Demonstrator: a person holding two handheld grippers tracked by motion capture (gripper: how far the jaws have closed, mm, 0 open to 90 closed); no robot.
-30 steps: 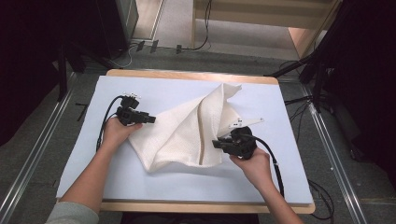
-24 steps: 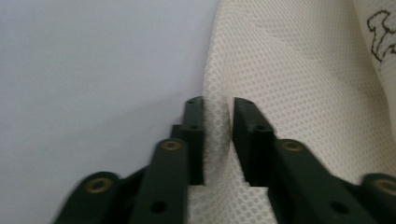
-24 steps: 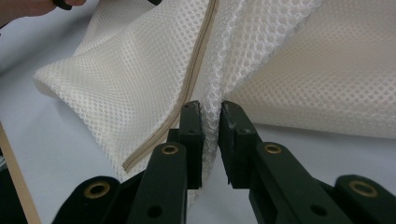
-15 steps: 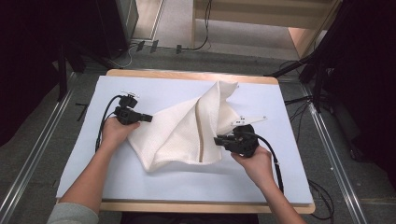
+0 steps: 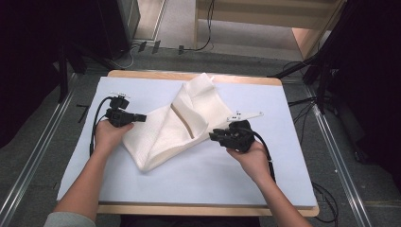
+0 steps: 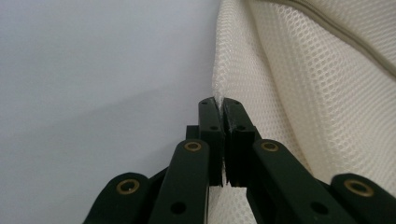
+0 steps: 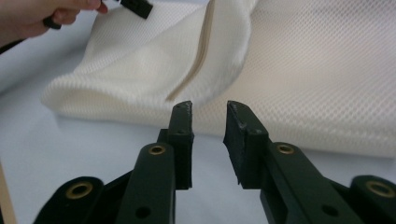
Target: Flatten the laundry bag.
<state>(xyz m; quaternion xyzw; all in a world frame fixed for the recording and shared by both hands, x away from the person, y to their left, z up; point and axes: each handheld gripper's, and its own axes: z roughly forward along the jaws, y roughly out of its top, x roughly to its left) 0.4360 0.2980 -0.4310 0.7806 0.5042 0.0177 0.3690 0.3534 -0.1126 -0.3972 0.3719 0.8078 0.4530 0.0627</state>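
Note:
A cream mesh fabric cover (image 5: 177, 124) with a zipper seam lies folded and rumpled across the middle of the white table (image 5: 198, 184). My left gripper (image 5: 141, 117) is at the fabric's left edge, its jaws shut on a thin bit of the mesh (image 6: 261, 65), as the left gripper view (image 6: 219, 100) shows. My right gripper (image 5: 213, 136) sits at the fabric's right lower edge. In the right gripper view (image 7: 209, 109) its jaws stand open just short of the fabric (image 7: 289, 74), with nothing between them.
A small white bracket-like piece (image 5: 245, 115) lies on the table just beyond my right hand. Cables (image 5: 94, 132) trail from both grippers. The table's wooden edge (image 5: 198, 210) runs along the near side; floor rails flank both sides.
My right gripper has slid a little toward the near side and let the fabric's edge lie flatter. The left gripper has stayed put, still clamped on the mesh.

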